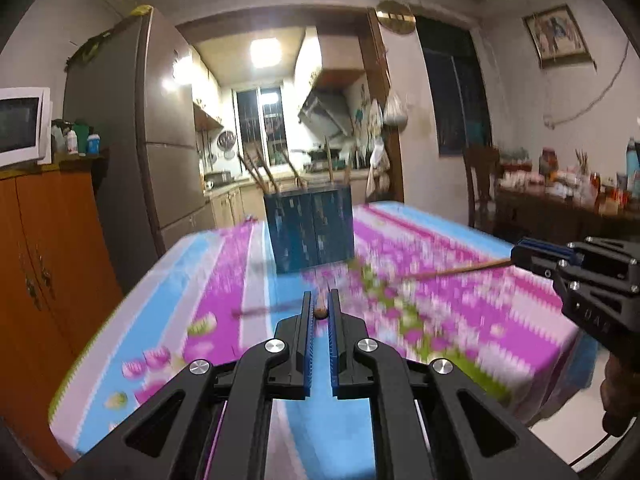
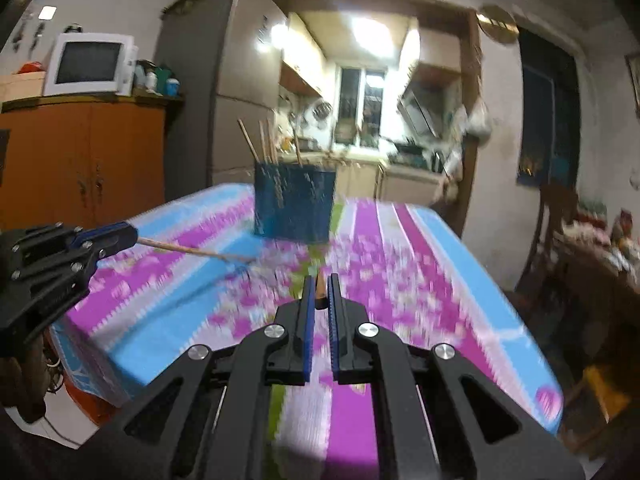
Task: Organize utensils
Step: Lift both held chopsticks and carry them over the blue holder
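A blue utensil holder point(image 1: 310, 228) point(image 2: 294, 204) stands upright on the table's far half, with several wooden chopsticks in it. In the left wrist view my left gripper point(image 1: 319, 296) is shut on a wooden chopstick point(image 1: 320, 313), seen end-on between the blue pads. My right gripper point(image 1: 516, 254) enters from the right, shut on another chopstick point(image 1: 452, 270) that slants left and down over the cloth. In the right wrist view my right gripper point(image 2: 320, 280) pinches that chopstick point(image 2: 319, 294). There my left gripper point(image 2: 134, 236) holds its chopstick point(image 2: 192, 251) pointing right. Both are raised above the table.
The table wears a pink, blue and white flowered cloth point(image 1: 440, 300) point(image 2: 400, 280). An orange cabinet point(image 1: 44, 264) with a microwave point(image 1: 20, 126) and a grey fridge point(image 1: 160, 152) stand left. A chair and a cluttered side table point(image 1: 560, 196) stand right. A blurred stick-like streak point(image 1: 260, 312) lies on the cloth.
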Demonstrator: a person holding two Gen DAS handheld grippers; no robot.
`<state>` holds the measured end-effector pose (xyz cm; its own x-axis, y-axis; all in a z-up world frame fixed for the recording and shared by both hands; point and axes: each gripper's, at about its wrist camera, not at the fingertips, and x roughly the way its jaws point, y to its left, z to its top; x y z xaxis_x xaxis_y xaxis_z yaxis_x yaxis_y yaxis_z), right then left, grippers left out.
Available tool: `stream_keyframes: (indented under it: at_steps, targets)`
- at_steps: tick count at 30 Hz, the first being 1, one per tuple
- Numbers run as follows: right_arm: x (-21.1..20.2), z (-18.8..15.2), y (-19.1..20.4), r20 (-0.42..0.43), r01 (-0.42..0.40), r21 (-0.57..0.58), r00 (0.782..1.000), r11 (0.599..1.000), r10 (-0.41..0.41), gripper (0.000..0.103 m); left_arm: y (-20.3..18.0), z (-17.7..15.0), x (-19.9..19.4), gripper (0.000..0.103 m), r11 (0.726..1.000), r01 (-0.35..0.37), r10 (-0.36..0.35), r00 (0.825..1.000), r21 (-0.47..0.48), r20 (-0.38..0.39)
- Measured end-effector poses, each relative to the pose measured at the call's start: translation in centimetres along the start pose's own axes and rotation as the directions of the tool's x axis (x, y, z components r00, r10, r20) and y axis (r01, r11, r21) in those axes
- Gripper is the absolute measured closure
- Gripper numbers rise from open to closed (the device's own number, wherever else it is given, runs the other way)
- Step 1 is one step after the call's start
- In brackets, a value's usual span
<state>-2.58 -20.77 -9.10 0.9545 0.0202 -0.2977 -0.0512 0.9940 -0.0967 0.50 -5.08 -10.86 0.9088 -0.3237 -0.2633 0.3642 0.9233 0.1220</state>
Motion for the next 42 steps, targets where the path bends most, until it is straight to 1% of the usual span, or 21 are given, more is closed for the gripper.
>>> stream_keyframes:
  at_steps: [5,7,10,16,24,29,34,39,42]
  targets:
    - [-0.2,4.5,-0.5,0.065,-0.044,-0.05,0.997,0.998,0.047,0.098,1.8,4.6,0.0,0.095,0.999,0.045,-0.044,0.999,-0.03,0.032]
    - [0.1,6.1,-0.8,0.072,-0.062,-0.057,0.995,0.996,0.066,0.098,2.2,6.2,0.2,0.095,0.998,0.06,-0.059,0.998,-0.031,0.033]
    - [1.1,8.6,-1.5,0.059,-0.105,-0.048,0.992,0.993,0.108,0.098,3.1,8.4,0.9,0.095,0.994,0.094,-0.094,0.996,-0.05,0.012]
    - [2.9,12.1,-2.5,0.018,-0.153,0.002,0.988,0.988,0.153,0.098,4.7,11.4,3.1,0.095,0.986,0.132,-0.138,0.989,-0.099,-0.05]
    - [4.1,14.9,-2.7,-0.016,-0.183,0.029,0.983,0.983,0.183,0.098,5.8,14.2,4.4,0.095,0.972,0.18,-0.194,0.978,-0.148,-0.082]
    - [4.6,16.4,-3.0,-0.029,-0.199,0.058,0.979,0.978,0.201,0.098,5.9,16.3,4.6,0.095,0.974,0.19,-0.201,0.975,-0.124,-0.089]
    - [4.5,19.2,-3.1,-0.014,-0.204,0.045,0.979,0.978,0.205,0.098,6.8,18.9,5.2,0.095,0.97,0.203,-0.215,0.973,-0.133,-0.089]
    - [5.3,22.8,-4.0,0.008,-0.206,0.071,0.978,0.976,0.206,0.098,7.8,22.7,6.8,0.095,0.969,0.207,-0.22,0.972,-0.137,-0.082]
    - [6.1,25.4,-4.7,0.029,-0.21,0.088,0.978,0.974,0.208,0.098,8.3,25.7,8.0,0.095,0.976,0.182,-0.19,0.98,-0.115,-0.058]
